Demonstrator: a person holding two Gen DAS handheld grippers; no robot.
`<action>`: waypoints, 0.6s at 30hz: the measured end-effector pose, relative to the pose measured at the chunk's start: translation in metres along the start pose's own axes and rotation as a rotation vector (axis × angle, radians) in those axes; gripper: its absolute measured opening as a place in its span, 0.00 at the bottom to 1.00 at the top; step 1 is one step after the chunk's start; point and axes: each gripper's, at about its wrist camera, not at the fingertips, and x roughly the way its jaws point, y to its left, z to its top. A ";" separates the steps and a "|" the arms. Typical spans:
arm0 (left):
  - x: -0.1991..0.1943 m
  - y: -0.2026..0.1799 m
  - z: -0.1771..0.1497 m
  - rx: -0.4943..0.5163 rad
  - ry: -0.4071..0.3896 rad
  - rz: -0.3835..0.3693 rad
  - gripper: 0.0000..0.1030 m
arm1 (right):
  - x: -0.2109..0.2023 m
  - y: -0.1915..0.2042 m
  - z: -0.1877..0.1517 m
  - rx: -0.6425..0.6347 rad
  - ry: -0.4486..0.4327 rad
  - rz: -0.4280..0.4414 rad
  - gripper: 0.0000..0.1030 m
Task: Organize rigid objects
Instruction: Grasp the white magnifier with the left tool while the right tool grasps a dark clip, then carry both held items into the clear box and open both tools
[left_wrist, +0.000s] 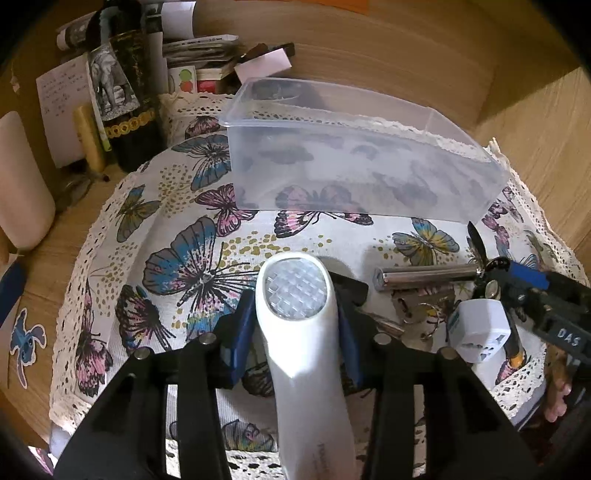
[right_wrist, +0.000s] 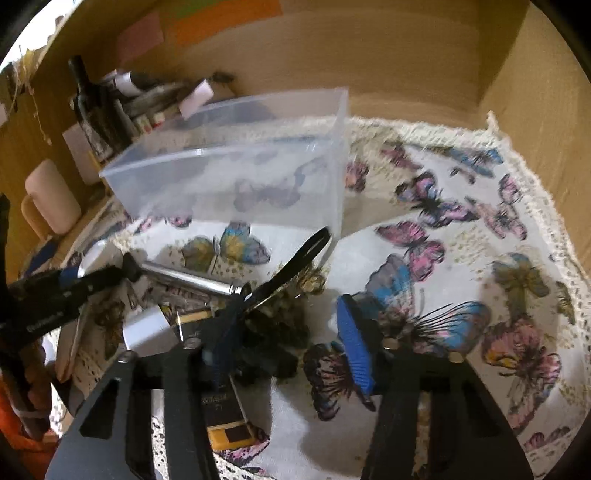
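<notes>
My left gripper (left_wrist: 295, 325) is shut on a white handheld torch (left_wrist: 299, 332), its lens end pointing forward, held just above the butterfly cloth. An empty clear plastic box (left_wrist: 354, 162) stands beyond it; it also shows in the right wrist view (right_wrist: 240, 173). My right gripper (right_wrist: 291, 343) is open, over a black clip with dark beads (right_wrist: 288, 295). Near it lie a silver metal tube (right_wrist: 188, 278), a white plug adapter (right_wrist: 146, 326) and a yellow-black device (right_wrist: 225, 417). In the left wrist view the right gripper (left_wrist: 532, 295) is at the right, beside the tube (left_wrist: 424, 277), adapter (left_wrist: 480, 332) and keys (left_wrist: 417, 314).
A butterfly-print cloth (left_wrist: 166, 258) with lace edging covers the wooden desk. At the back left stand a dark bottle (left_wrist: 129, 110), papers and a pale cylinder (left_wrist: 18, 184). Wooden walls (left_wrist: 406, 44) close the back and right side.
</notes>
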 end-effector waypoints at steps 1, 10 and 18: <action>0.001 0.000 0.001 0.003 0.002 -0.009 0.41 | 0.000 0.001 0.000 -0.003 -0.001 0.002 0.40; -0.013 -0.001 0.003 0.019 -0.042 -0.053 0.40 | -0.003 -0.001 0.004 0.024 -0.021 -0.019 0.30; -0.046 0.001 0.013 0.014 -0.147 -0.078 0.40 | -0.030 0.001 0.015 0.029 -0.136 -0.041 0.30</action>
